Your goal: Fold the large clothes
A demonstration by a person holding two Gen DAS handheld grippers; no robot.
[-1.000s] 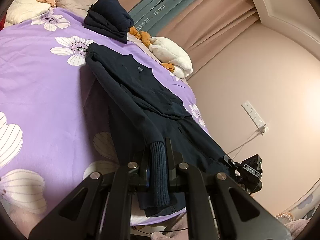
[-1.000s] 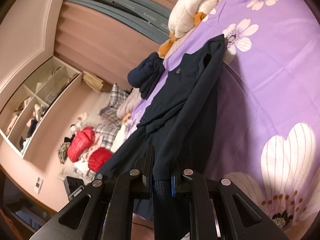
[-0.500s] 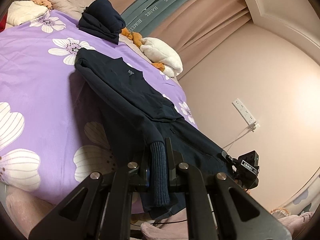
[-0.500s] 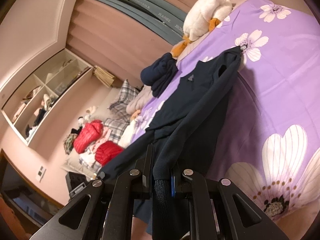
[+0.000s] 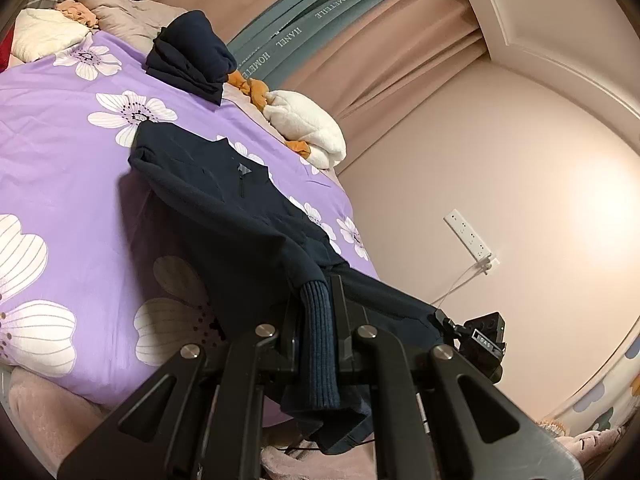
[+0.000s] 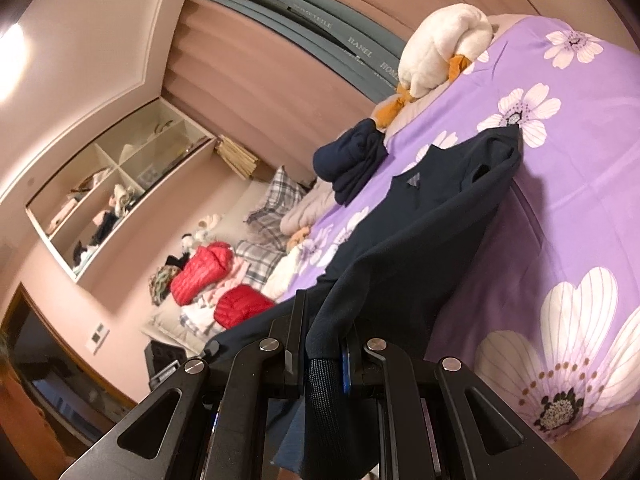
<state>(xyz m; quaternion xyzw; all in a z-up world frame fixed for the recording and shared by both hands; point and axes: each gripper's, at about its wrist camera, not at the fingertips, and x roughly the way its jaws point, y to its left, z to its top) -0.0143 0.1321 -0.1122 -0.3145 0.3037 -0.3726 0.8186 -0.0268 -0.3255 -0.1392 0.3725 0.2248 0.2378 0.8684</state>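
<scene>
- A purple bedspread (image 5: 60, 152) printed with white flowers covers the bed;
- on the bedspread's far edge sits a folded navy pile (image 5: 192, 56); just beside it, a white plush duck (image 5: 308, 128) with orange feet;
- beyond the bedspread hang pinkish curtains (image 5: 392, 40); a wall socket strip (image 5: 472, 236) off its side;
- past its far end lie red puffer jackets (image 6: 204, 276), plaid pillows (image 6: 276, 200) and open wall shelves (image 6: 116, 188).

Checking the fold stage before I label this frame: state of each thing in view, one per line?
left gripper: shut on one ribbed cuff.
right gripper: shut on the other cuff.
navy sweater: unfolded, collar end on the bed, sleeves lifted toward the grippers.
navy clothes pile: folded, stacked near the bed's far edge.
purple floral sheet: spread over the bed.
white plush duck: lying at the bed's edge.
</scene>
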